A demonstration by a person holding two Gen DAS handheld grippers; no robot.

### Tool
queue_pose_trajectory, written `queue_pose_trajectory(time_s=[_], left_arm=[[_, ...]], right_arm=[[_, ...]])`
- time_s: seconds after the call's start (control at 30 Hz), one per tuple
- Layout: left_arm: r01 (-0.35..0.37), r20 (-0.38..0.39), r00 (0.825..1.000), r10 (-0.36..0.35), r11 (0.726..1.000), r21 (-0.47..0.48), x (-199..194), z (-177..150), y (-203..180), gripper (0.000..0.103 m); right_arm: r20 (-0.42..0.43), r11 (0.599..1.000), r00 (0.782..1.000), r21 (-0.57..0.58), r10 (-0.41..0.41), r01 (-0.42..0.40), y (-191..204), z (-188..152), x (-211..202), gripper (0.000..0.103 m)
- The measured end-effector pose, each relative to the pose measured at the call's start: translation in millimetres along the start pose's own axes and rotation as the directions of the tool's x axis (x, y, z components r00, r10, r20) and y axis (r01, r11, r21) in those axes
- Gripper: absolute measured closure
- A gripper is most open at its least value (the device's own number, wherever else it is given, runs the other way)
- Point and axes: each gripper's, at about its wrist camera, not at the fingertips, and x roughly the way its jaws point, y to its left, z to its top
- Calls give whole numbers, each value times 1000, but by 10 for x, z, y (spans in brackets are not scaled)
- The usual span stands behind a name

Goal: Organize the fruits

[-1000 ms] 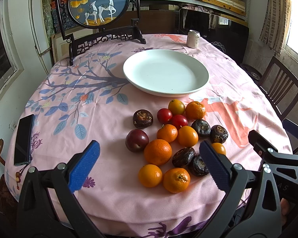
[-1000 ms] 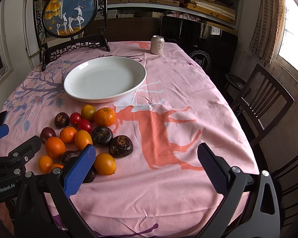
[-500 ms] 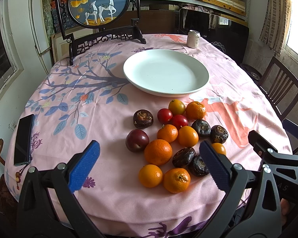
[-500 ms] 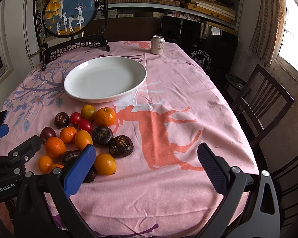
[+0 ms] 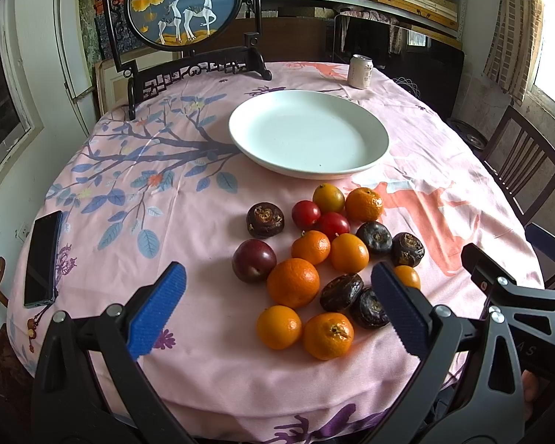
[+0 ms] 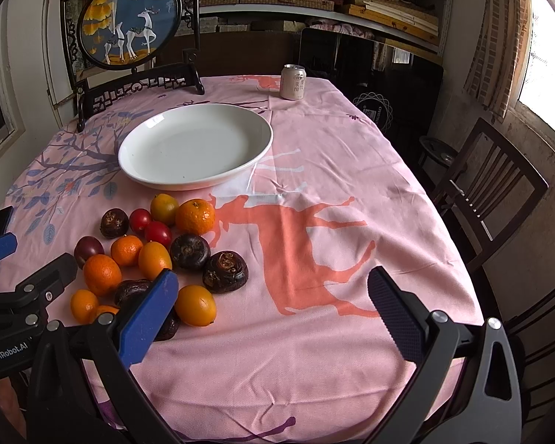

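A: Where's the fruit?

B: A cluster of orange mandarins, red tomatoes and dark brown water chestnuts [image 5: 325,262] lies on the pink-clothed worktop [image 5: 203,333], just in front of the wide white ceramic plate [image 5: 307,131], which holds nothing.

A: And the fingers?

B: The left gripper [image 5: 277,307] hangs above the near fruit, blue fingers [image 5: 155,309] wide apart. The right gripper [image 6: 272,314] is also spread, over bare cloth beside the pile.
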Motion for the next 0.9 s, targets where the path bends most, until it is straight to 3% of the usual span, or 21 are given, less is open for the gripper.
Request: queue_pose_trajectory(time_s=[0.23,0.4,0.47,0.57,0.6,0.67,0.7,0.9], left_arm=[[-16,9,1000,16,1000,-14,36,-148,56,2],[-60,-11,998,59,998,-34,22,-197,370,2],[-63,-40,997,62,997,-38,45,-326,429,2],[-55,-83,995,51,998,-43,72,-443,495,2],[-52,-93,995,48,998,-42,86,-480,497,2],[-51,-109,993,46,998,-41,105,-548,501,2],[-51,-117,992,46,998,-43,117,-566,511,2],[-21,-152,988,15,999,-37,188,-627,487,2]], right_arm=[[5,1000,1000,-4,-13,13,-62,18,-48,1],[8,1000,1000,-31,-3,4,-124,-95,-47,1],[-23,997,999,-60,41,-42,-69,-206,34,1],[-73,980,980,-56,186,-190,22,-343,165,1],[-70,974,974,-53,217,-221,57,-366,187,8],[-55,971,973,-70,224,-228,127,-371,206,37],[-61,973,976,-79,211,-215,151,-363,233,46],[-126,957,952,-55,278,-286,187,-310,439,50]])
